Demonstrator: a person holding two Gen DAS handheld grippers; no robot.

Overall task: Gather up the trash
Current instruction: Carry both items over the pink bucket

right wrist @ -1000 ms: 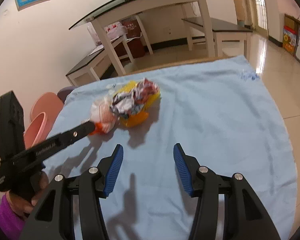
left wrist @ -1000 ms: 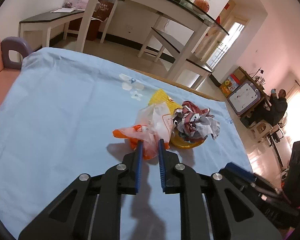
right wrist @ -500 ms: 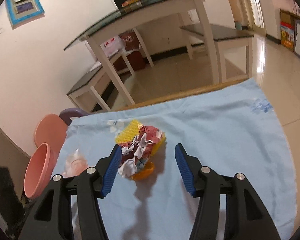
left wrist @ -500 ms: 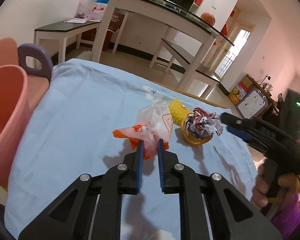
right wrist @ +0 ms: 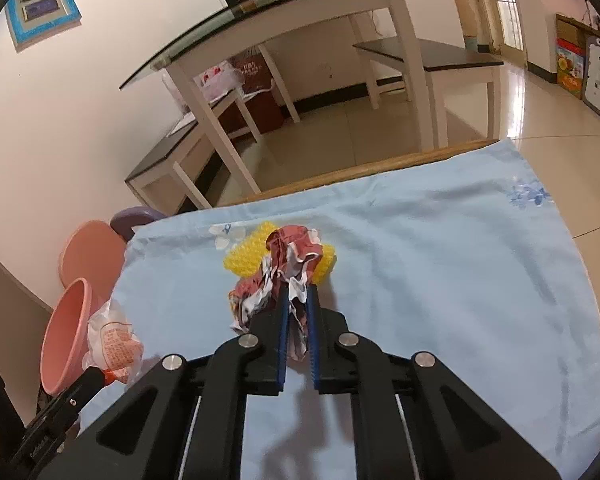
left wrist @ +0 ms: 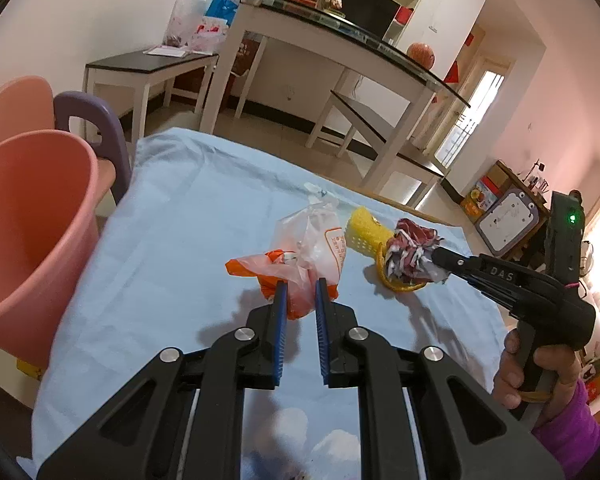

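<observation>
Currently: left gripper clamped narrow on orange-and-clear plastic bag, bag bunched ahead of its tips, apparently lifted off blue cloth. Right gripper just snapped closed on crumpled paper wad, pads pinching it. Yellow mesh piece directly beyond those tips, touching wad. Pink bucket far left of left claw.

Pink plastic bucket: cut off by the frame edge at 9 o'clock in the left view, base hidden. Lower part of the clear-and-orange plastic bag sits behind the left gripper's blue fingers. Print on the bag too small to read. Crumpled red-and-white paper wad covers the middle of the yellow foam mesh sleeve. Near edge of the light-blue cloth on the bench is hidden by both gripper bodies.
</observation>
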